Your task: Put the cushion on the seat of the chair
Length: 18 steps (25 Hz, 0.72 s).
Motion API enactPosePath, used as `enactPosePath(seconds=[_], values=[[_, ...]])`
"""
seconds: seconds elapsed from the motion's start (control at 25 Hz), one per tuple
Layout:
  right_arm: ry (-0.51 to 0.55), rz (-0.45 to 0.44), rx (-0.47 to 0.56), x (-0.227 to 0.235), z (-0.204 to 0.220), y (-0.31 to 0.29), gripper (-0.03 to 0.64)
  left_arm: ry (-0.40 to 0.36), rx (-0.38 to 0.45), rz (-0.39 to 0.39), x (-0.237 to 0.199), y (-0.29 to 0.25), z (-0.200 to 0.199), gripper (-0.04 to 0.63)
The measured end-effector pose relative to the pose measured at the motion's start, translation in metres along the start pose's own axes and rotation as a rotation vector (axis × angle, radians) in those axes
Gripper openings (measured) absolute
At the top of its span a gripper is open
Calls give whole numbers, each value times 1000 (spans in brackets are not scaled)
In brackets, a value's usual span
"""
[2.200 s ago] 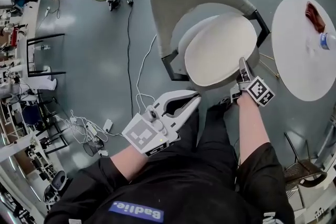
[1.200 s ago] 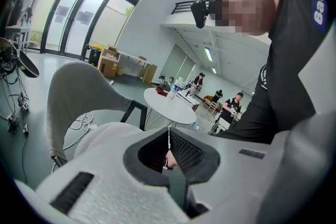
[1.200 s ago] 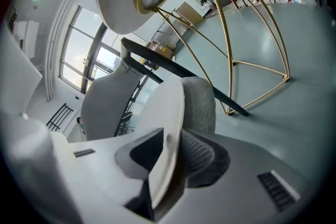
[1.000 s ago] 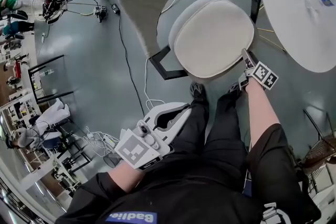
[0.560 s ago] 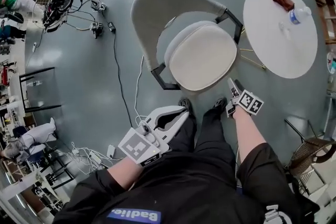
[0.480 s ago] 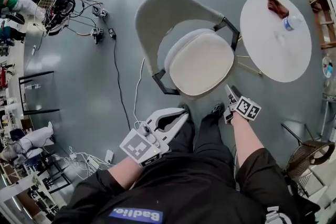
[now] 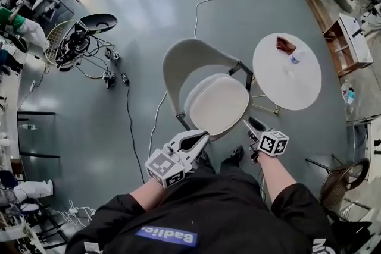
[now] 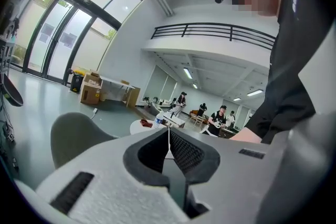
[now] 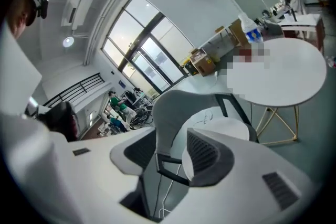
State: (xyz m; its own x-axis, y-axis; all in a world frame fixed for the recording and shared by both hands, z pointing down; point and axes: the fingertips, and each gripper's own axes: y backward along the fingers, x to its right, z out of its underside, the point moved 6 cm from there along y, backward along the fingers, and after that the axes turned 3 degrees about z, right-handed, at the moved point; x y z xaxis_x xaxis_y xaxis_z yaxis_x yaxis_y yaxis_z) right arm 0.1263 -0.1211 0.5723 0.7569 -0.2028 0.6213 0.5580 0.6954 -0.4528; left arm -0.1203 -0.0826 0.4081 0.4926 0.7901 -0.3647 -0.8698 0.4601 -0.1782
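Already the cushion (image 7: 218, 105) lies on the seat of the chair (image 7: 189, 62) at frame centre, its long axis running lower left to upper right, just up-frame of both claws: left gripper (image 7: 204, 136) pressed together and empty, right gripper (image 7: 247, 124) apart and empty, about equally near

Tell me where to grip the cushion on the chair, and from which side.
Pinch the cushion's near rim, coming from the open front. It lies flat and thin, and the backrest wraps its far side.
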Motion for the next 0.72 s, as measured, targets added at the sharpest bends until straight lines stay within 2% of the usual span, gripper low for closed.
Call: enactPosePath(seconds=[0.12, 0.4, 0.72], values=[[67, -67, -3, -43, -15, 9, 155, -7, 2, 12, -2, 3, -7, 20], [182, -209, 53, -132, -43, 37, 102, -11, 40, 63, 9, 3, -24, 20], [346, -262, 157, -189, -85, 68, 61, -57, 74, 126, 15, -8, -65, 20]])
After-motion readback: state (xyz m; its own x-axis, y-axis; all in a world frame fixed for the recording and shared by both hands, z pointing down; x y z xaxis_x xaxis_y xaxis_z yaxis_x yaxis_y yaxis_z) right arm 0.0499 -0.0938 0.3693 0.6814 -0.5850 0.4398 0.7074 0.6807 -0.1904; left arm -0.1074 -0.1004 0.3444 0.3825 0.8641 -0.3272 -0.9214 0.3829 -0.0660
